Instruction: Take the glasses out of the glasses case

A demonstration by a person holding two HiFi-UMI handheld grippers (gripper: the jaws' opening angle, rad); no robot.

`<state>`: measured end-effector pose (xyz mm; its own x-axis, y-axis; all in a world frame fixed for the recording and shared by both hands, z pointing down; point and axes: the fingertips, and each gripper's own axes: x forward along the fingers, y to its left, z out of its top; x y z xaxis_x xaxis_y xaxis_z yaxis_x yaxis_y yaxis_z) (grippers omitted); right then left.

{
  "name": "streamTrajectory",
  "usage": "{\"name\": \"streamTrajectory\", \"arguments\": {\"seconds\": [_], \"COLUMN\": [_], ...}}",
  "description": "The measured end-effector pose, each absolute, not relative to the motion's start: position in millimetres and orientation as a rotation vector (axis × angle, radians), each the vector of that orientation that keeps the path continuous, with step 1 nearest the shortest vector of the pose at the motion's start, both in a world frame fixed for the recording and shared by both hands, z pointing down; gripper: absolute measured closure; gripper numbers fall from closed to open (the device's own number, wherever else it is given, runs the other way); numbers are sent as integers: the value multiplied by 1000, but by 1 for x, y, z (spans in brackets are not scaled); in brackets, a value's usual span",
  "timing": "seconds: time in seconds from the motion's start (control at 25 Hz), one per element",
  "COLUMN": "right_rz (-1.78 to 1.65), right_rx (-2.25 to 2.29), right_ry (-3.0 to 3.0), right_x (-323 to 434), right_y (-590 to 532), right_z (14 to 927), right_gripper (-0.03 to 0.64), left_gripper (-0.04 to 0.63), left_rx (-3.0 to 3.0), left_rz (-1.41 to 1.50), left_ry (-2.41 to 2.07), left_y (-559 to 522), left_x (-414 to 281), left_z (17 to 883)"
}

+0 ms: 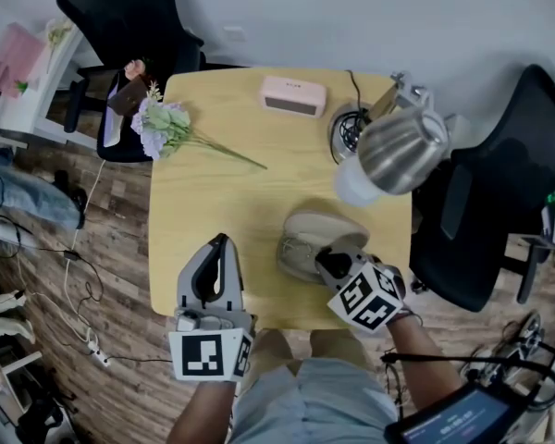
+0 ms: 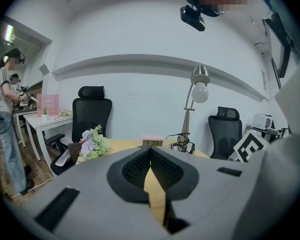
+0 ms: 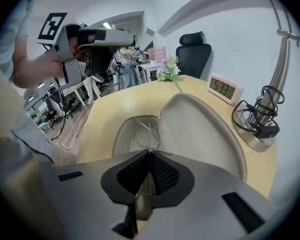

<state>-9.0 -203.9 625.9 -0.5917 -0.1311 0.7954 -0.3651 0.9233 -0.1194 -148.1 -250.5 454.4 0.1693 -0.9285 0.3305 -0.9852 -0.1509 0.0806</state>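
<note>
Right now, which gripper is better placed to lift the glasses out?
Right. The right gripper is shut on the glasses inside the open glasses case; the left gripper is shut, empty, clear of the case.

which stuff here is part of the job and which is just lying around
Job: open beige oval glasses case; thin wire-framed glasses inside it; right gripper, shut on them.
Lying about: pink digital clock; pale flower bunch; silver metal desk lamp.
</note>
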Motion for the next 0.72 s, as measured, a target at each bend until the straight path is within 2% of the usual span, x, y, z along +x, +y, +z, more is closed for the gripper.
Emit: {"name": "streamTrajectory", "arguments": {"seconds": [0.72], "right_rz": [257], "right_rx": [438], "right_ry": [-2284], "right_x": [-15], "right_y": [-223], "right_z": [589], "right_gripper": [595], "left_gripper": [589], "left_rx": [2230], "left_rz": [260], "left_ry": [-1853], "left_y": [-256], "left_x": [-146], "left_z": [428]}}
